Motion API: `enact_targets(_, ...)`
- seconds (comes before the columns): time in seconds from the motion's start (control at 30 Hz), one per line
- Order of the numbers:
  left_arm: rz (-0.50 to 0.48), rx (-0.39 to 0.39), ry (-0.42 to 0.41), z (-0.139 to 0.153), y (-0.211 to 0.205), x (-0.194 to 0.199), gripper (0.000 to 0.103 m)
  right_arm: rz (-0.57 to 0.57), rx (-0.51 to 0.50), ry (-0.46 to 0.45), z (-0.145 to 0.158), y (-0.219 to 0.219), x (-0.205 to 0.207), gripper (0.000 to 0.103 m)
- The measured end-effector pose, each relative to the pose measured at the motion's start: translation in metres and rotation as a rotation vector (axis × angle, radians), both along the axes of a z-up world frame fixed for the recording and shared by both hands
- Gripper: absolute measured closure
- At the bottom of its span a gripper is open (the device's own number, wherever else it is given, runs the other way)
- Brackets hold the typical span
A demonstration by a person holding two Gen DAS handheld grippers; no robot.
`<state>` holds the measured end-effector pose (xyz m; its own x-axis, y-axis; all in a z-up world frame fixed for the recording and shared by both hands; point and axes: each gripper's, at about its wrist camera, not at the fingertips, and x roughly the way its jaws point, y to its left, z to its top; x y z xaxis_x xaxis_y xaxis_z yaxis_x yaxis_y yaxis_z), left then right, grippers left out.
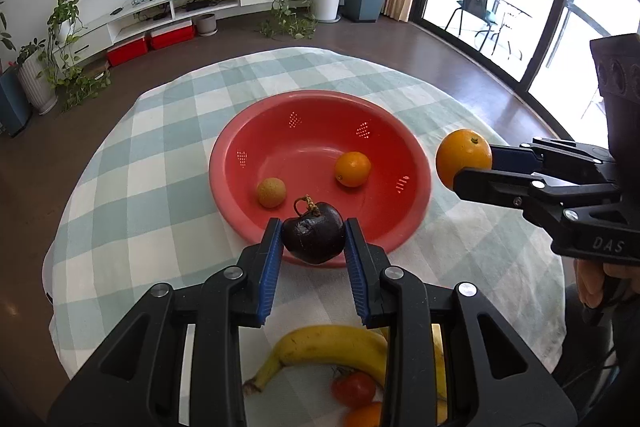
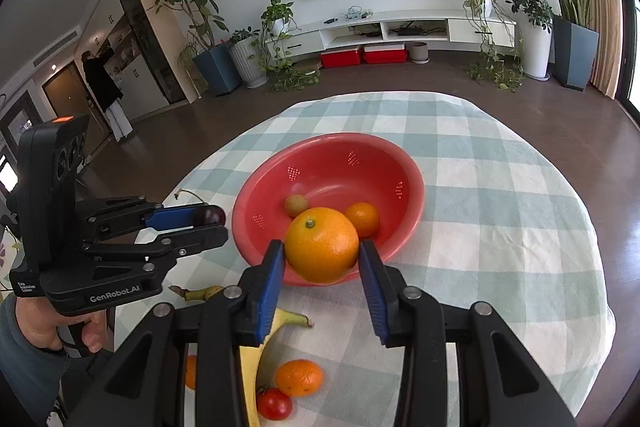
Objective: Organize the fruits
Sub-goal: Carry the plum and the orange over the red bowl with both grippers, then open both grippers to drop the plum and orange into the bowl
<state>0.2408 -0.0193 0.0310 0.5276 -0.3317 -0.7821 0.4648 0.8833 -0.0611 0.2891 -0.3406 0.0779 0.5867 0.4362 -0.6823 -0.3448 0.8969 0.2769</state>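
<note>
Over a checked tablecloth (image 1: pixel 120 163), the left gripper (image 1: pixel 314 241) clamps a dark purple fruit (image 1: pixel 314 237) while the right gripper (image 2: pixel 322 255) grips a large orange (image 2: pixel 322 245). Just ahead of both, the red bowl (image 1: pixel 280 227) holds a small orange (image 1: pixel 353 169) and a tan fruit (image 1: pixel 271 192); bananas (image 1: pixel 328 347) lie beneath.

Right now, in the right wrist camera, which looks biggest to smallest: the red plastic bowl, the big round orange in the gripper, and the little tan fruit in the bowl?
1. Red plastic bowl
2. Big round orange, held in the right gripper; being nearer the camera enlarges it
3. Little tan fruit
</note>
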Motion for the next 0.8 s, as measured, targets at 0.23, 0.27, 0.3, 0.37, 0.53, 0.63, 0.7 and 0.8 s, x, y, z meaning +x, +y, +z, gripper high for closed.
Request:
enact_targets(0.23,-0.008,0.03,0.037,-0.028,-0.017,0.032,0.074,0.033,-0.095,0.042,-0.017,0.019,0.029,0.062)
enact_targets(0.27,-0.01,0.036,0.039,-0.031,-0.02,0.034,0.074,0.036,-0.102,0.044,-0.019,0.021,0.032,0.062)
enact_targets(0.3,-0.011,0.04,0.04,-0.033,-0.021,0.036,0.074,0.038,-0.109,0.046,-0.021,0.022,0.034,0.062)
enact_targets(0.37,-0.017,0.05,0.048,-0.041,-0.024,0.04,0.074,0.042,-0.125,0.05,-0.024,0.025,0.038,0.062)
enact_targets(0.53,-0.016,0.074,0.061,-0.053,-0.027,0.048,0.074,0.053,-0.175,0.071,-0.035,0.031,0.043,0.062)
enact_targets(0.63,-0.014,0.083,0.069,-0.059,-0.028,0.053,0.074,0.055,-0.198,0.081,-0.04,0.034,0.046,0.062)
enact_targets(0.7,-0.015,0.094,0.066,-0.062,-0.03,0.055,0.074,0.06,-0.214,0.083,-0.043,0.037,0.048,0.062)
enact_targets(0.8,-0.012,0.112,0.058,-0.064,-0.031,0.058,0.074,0.054,-0.232,0.088,-0.047,0.037,0.051,0.062)
